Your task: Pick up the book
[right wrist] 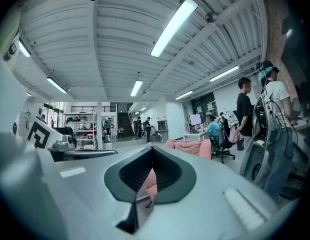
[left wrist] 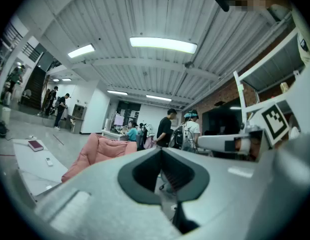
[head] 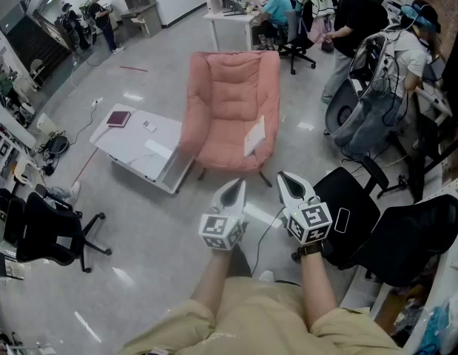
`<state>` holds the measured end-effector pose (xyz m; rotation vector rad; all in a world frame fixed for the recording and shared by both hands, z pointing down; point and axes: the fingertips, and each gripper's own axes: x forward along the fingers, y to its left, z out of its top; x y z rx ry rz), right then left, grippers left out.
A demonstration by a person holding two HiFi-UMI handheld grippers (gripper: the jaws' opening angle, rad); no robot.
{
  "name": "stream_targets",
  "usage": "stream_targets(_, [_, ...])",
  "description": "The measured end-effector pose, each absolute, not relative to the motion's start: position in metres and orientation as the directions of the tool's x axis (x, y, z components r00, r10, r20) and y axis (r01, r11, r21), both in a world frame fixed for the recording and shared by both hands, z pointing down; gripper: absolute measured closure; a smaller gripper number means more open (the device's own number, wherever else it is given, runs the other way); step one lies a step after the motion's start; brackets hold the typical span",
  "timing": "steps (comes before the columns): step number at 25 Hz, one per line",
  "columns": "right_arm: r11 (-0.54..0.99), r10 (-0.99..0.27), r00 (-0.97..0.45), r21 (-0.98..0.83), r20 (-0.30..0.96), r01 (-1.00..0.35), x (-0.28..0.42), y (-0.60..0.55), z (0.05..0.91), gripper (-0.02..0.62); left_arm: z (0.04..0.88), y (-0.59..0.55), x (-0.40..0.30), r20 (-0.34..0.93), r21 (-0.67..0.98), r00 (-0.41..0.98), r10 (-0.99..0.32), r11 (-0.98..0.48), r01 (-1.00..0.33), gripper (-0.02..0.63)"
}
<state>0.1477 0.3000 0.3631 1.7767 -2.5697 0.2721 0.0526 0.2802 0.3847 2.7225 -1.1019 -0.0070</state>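
Observation:
A dark red book (head: 118, 118) lies on the far left corner of a low white table (head: 158, 165); the left gripper view shows this book (left wrist: 35, 145) too. A thin white book or pad (head: 254, 135) leans on the seat of a pink armchair (head: 229, 102). My left gripper (head: 237, 185) and right gripper (head: 285, 177) hang side by side above the floor, well short of the armchair. Both are shut with nothing between their jaws, as the left gripper (left wrist: 162, 150) and right gripper (right wrist: 152, 148) views also show.
Black office chairs stand at the left (head: 47, 231) and at the right (head: 406, 235). A small white remote (head: 149, 126) lies on the table. Several people (head: 358, 21) sit and stand at desks behind the armchair. A cable runs over the floor by my feet.

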Motion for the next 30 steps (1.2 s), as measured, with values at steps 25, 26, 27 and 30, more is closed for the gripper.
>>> stream_targets(25, [0.347,-0.898,-0.365,-0.114,0.246,-0.931,0.087,0.017,0.400,0.591,0.446,-0.003,0.002,0.136,0.375,0.814,-0.564,-0.732,-0.569,0.603])
stream_targets(26, [0.354,-0.894,-0.370,-0.105,0.254,-0.929,0.084,0.005,0.403,0.591,0.453,-0.012,0.000,0.147,0.381,0.815,-0.561,-0.728,-0.570,0.603])
stream_targets(27, [0.364,-0.889,-0.375,-0.092,0.263,-0.927,0.082,-0.008,0.405,0.591,0.460,-0.022,-0.003,0.160,0.382,0.812,-0.561,-0.724,-0.575,0.603])
stream_targets(30, [0.398,-0.864,-0.394,-0.055,0.313,-0.916,0.084,-0.046,0.417,0.591,0.481,-0.052,-0.004,0.204,0.371,0.803,-0.560,-0.715,-0.593,0.603])
